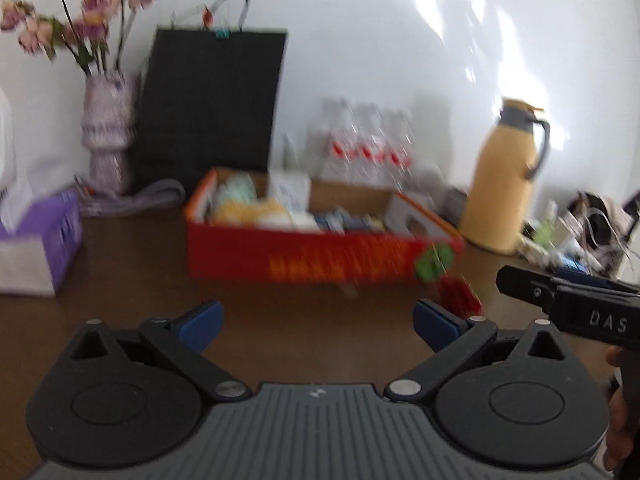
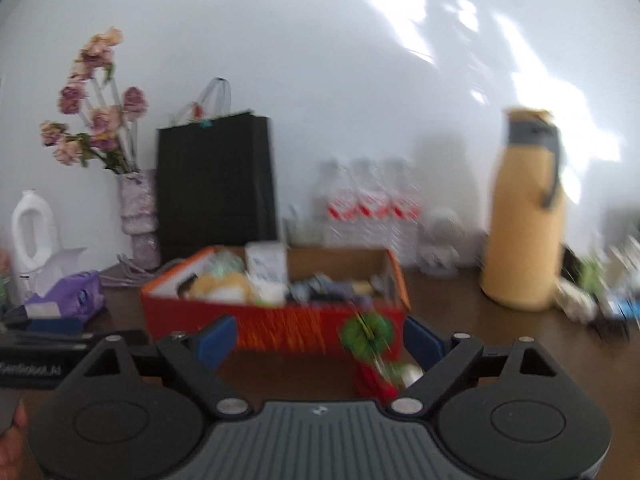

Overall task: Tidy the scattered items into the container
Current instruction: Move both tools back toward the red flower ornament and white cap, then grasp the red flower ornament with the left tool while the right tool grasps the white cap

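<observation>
A red cardboard box (image 1: 304,256) stands on the brown table, filled with several packets and small items; it also shows in the right wrist view (image 2: 272,328). A red and green wrapped item (image 1: 456,292) lies on the table by the box's front right corner, seen close in the right wrist view (image 2: 372,364). My left gripper (image 1: 318,322) is open and empty, in front of the box. My right gripper (image 2: 316,338) is open and empty, just short of the box, with the wrapped item near its right finger. Both views are blurred.
A purple tissue box (image 1: 36,240) sits at left. A vase of dried flowers (image 1: 108,132), a black paper bag (image 1: 208,108), water bottles (image 1: 364,144) and a yellow thermos (image 1: 504,180) line the wall. Clutter (image 1: 580,228) lies at far right.
</observation>
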Tool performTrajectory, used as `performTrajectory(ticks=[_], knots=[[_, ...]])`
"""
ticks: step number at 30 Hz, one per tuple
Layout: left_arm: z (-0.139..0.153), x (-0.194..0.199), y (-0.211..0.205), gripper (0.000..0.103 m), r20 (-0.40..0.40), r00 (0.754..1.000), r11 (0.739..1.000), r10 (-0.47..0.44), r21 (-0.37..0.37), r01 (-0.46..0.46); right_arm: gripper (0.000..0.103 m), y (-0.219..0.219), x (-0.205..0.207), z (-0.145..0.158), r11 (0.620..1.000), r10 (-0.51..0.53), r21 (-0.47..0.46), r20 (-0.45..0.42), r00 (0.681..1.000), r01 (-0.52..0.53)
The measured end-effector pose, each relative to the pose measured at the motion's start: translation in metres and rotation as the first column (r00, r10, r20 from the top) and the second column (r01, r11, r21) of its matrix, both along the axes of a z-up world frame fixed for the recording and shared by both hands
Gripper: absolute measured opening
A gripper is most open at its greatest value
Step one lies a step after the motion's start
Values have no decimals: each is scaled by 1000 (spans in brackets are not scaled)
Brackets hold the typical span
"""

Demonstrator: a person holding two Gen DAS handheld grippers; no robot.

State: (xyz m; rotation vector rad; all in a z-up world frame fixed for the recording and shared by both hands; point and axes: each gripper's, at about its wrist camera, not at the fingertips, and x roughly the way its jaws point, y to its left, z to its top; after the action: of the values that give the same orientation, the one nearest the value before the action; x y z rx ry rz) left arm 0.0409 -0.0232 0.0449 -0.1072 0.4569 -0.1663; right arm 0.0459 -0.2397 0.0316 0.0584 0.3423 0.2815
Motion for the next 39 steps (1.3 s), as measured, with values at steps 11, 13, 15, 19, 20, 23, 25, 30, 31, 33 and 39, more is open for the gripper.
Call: performTrajectory(ticks=[11,13,15,19,20,23,25,30,31,33,39], knots=[[-2,53,-53,103,-47,984,984,-174,23,175,81,-43,52,-21,982,-181,34,-119,976,186],[-3,78,-71,103,-64,976,978,-206,9,207,70,-50,79,-21,968,-251,-13,-133,959,252],[-2,102,-87,103,-79,965,968,-250,-43,247,66,-59,104,-26,959,-280,-19,-166,946,281],[-12,147,-117,97,-180,954,970,-239,-92,225,61,-79,133,-43,949,-296,43,-229,927,314],[-17,155,-122,90,-203,950,970,-237,-96,221,61,-83,134,-48,947,-292,65,-243,925,316],[-30,168,-126,54,-263,937,971,-232,-119,207,61,-85,136,-53,954,-261,71,-276,925,290],[-31,165,-119,36,-259,930,960,-260,-172,220,61,-79,133,-52,967,-233,44,-244,941,250],[-19,142,-84,35,-242,953,980,-184,-127,156,61,-52,134,-52,990,-141,-45,-227,964,134],[-17,137,-76,35,-238,958,983,-161,-124,134,61,-47,136,-52,992,-126,-61,-227,966,115],[-14,124,-60,35,-210,971,990,-112,-103,92,61,-35,140,-52,991,-101,-106,-237,966,77],[3,95,-32,35,-122,992,998,-28,-63,20,38,-14,147,-55,986,-72,-164,-280,957,26]])
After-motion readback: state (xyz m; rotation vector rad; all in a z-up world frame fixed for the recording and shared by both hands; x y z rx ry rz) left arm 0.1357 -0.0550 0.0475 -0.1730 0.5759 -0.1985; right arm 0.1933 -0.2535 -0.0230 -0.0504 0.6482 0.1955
